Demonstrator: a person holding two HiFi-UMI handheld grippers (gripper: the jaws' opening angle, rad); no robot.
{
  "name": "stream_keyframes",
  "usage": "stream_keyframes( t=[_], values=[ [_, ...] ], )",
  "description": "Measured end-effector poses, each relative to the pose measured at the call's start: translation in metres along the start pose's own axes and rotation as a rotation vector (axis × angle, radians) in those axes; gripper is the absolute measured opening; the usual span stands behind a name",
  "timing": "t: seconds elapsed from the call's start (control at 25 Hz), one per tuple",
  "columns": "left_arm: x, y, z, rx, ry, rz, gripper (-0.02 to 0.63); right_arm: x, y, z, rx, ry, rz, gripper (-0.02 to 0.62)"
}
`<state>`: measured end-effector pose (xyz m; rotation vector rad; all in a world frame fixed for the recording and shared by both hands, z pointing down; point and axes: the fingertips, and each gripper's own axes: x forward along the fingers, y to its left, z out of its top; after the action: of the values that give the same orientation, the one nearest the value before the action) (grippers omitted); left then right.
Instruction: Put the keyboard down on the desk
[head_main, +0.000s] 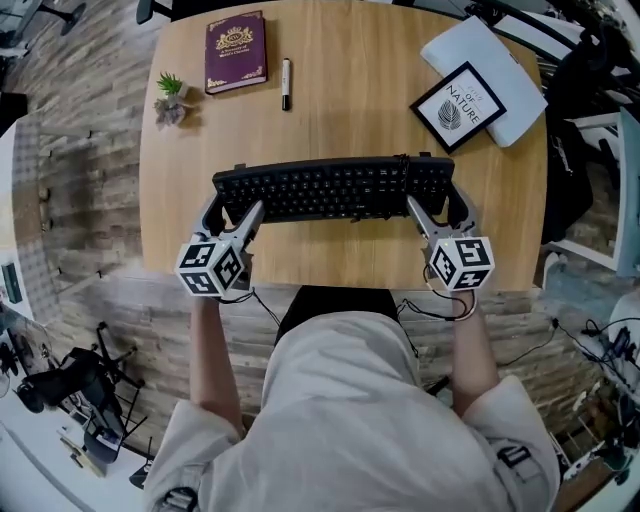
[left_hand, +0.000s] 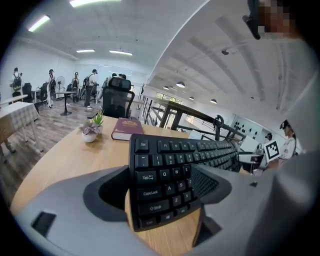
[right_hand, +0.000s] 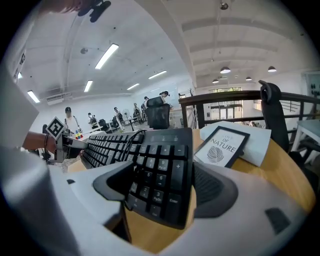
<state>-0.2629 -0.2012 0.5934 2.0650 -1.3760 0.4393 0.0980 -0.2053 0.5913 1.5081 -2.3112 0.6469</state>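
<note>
Black rectangular plastic keyboard (head_main: 335, 188): over front of light wooden desk (head_main: 340, 110); left end clamped in left gripper (head_main: 238, 205) jaws, right end in right gripper (head_main: 438, 205) jaws, kept level for setting down.

You're getting bright, even light across all three views. Ceiling strip lights (right_hand: 106, 56) glowing white, slightly blowing out. Desk (head_main: 340, 110) carrying only soft shadows, faint one lying along keyboard (head_main: 335, 188) front edge. Both gripper views bending strongly at edges, corners going black. Nearest foreground blurring; distant room softening.
</note>
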Motion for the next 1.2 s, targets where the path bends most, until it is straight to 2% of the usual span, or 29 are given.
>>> stream_keyframes(
  t=[0.92, 1.2],
  values=[
    [0.037, 0.039, -0.04, -0.046, 0.165, 0.056, 0.387, 0.062, -0.006, -0.066, 0.13, 0.213, 0.066, 0.367],
    [0.037, 0.05, -0.04, -0.058, 0.179, 0.084, 0.387, 0.08, -0.002, -0.078, 0.168, 0.266, 0.094, 0.367]
  ],
)
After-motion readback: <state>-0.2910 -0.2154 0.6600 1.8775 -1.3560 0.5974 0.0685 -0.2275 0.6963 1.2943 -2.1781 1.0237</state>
